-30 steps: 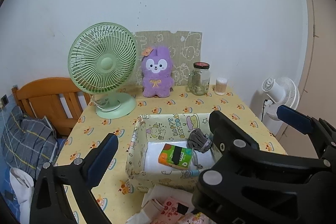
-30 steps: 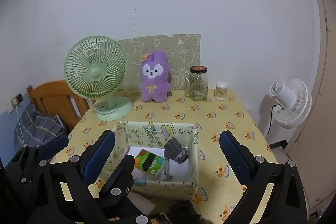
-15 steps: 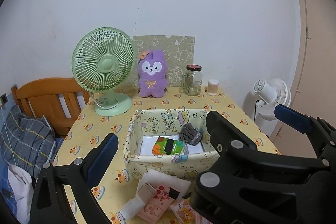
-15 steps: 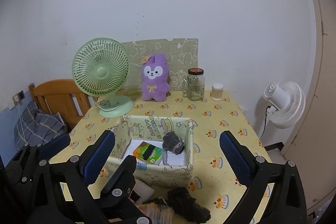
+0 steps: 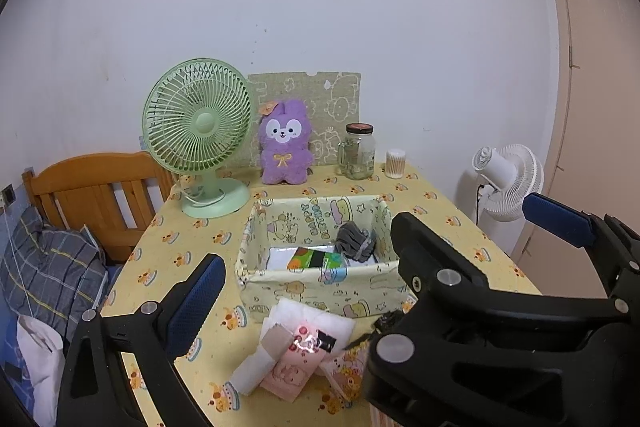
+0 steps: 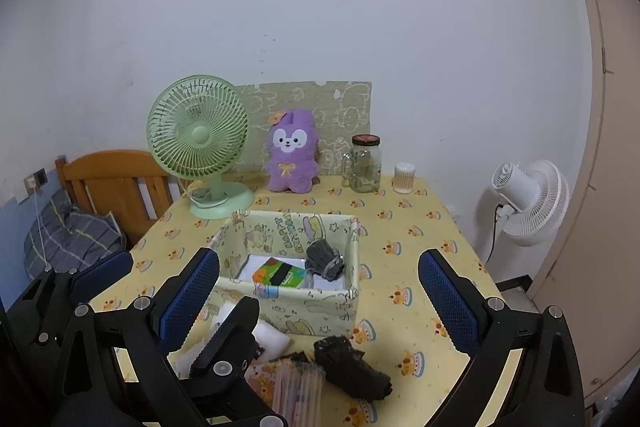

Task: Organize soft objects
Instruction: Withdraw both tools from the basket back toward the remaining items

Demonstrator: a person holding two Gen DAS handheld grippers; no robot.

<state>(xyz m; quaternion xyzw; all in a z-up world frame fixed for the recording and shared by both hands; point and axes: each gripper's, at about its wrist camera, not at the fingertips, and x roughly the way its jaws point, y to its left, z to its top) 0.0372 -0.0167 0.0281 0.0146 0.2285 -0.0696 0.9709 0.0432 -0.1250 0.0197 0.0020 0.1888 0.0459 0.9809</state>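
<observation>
A patterned fabric storage box (image 5: 320,289) (image 6: 288,311) sits mid-table and holds a grey bundled sock (image 5: 354,241) (image 6: 325,259), a green-orange packet (image 5: 316,261) (image 6: 280,273) and something white. In front of it lie a white and pink packaged item (image 5: 296,351), and a black crumpled cloth (image 6: 350,367) beside a striped pink packet (image 6: 298,387). My left gripper (image 5: 372,259) is open and empty, above the near table edge. My right gripper (image 6: 320,287) is open and empty, just right of it. A purple plush bunny (image 5: 285,143) (image 6: 291,157) stands at the back.
A green desk fan (image 5: 200,139) stands back left. A glass jar (image 5: 358,153) and a cotton-swab tub (image 5: 395,165) stand back right. A wooden bed frame (image 5: 96,195) with plaid bedding is left of the table; a white floor fan (image 5: 506,179) stands right.
Both grippers have pulled back and up from the box, so the items lying in front of it now show. Both stay open and empty.
</observation>
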